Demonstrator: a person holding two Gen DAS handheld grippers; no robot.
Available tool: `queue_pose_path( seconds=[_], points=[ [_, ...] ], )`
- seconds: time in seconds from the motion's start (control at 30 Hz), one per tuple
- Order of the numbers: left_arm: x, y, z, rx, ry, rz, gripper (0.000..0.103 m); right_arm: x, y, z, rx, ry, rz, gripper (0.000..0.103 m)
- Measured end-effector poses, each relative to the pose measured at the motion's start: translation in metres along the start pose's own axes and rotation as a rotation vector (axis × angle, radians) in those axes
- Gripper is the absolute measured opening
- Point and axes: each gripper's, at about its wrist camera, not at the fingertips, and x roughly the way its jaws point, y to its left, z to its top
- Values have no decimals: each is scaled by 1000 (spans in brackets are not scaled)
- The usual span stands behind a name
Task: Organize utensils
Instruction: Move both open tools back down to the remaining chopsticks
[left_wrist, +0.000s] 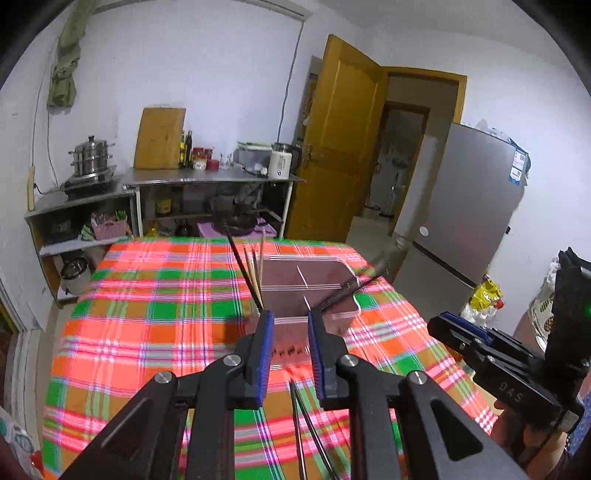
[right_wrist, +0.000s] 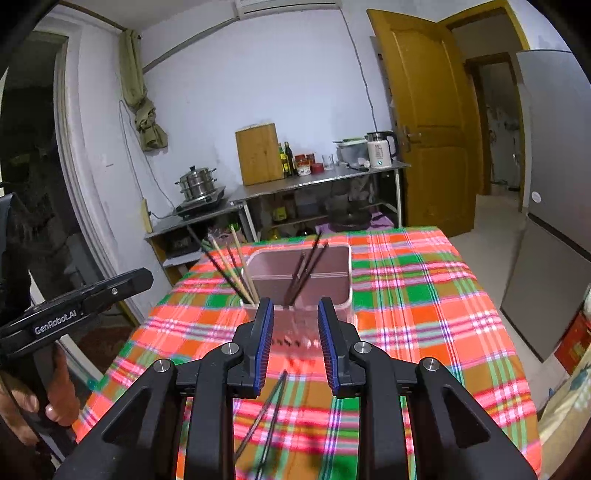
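Observation:
A pinkish divided utensil holder (left_wrist: 343, 273) (right_wrist: 341, 273) stands on the plaid tablecloth. Several wooden and dark chopsticks (left_wrist: 253, 273) (right_wrist: 231, 264) lean out of its left compartment; dark chopsticks (right_wrist: 308, 266) (left_wrist: 347, 290) stand in the right one. Two dark chopsticks (left_wrist: 308, 428) (right_wrist: 266, 417) lie on the cloth in front of the holder, below both grippers. My left gripper (left_wrist: 290, 317) is open and empty above them, just short of the holder. My right gripper (right_wrist: 295, 306) is open and empty too; it shows at the right in the left wrist view (left_wrist: 454, 328).
The table (left_wrist: 147, 314) (right_wrist: 424, 295) carries a red, green and orange plaid cloth. Behind it are steel counters with a steamer pot (left_wrist: 90, 155), a cutting board (left_wrist: 160, 138) and a kettle (left_wrist: 282, 160). A yellow door (left_wrist: 340, 147) and a fridge (left_wrist: 469, 206) stand to the right.

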Motion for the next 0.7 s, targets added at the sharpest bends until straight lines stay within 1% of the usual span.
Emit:
queue_pose_path(
  seconds=[0.17, 0.33, 0.7],
  points=[
    [5, -1, -32, -6, 47, 11, 18, -4, -4, -24, 3, 31, -5, 26],
    [11, -1, -56, -12, 85, 21, 18, -5, -11, -45, 13, 62, -10, 26],
    [30, 3, -79, -23, 161, 22, 18, 3, -10, -69, 18, 128, -10, 25]
  ],
)
